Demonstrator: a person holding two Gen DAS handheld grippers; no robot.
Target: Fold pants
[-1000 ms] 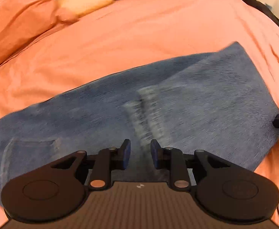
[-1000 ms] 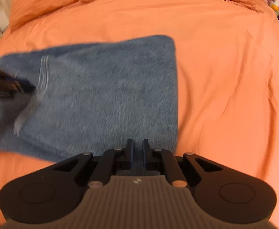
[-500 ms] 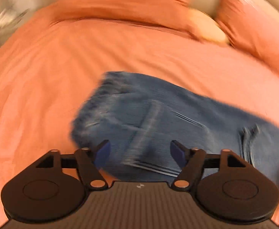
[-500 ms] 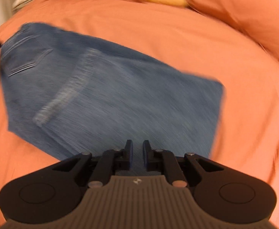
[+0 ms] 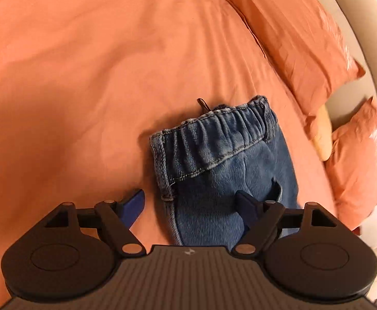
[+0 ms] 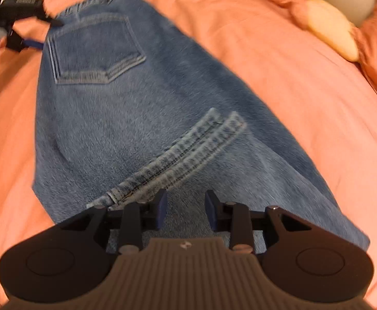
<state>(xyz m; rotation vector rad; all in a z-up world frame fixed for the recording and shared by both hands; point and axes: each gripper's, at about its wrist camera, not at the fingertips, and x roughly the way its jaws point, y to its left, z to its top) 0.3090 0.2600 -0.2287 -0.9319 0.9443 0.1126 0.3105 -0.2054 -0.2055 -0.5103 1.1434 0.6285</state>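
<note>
Blue denim pants lie folded flat on the orange bed, back pocket up and the leg hems laid across the middle. In the left wrist view their elastic waistband faces away from me. My left gripper is wide open and empty, straddling the waist corner of the pants; it also shows at the far left of the right wrist view. My right gripper is open and empty, just above the denim near the folded end.
The orange bedsheet spreads all around the pants. Orange pillows and a yellow cushion lie along the headboard side. A beige bed frame edge curves at the right.
My left gripper opened wide and swung round to the waistband end. My right gripper opened from shut and moved over the folded end of the pants.
</note>
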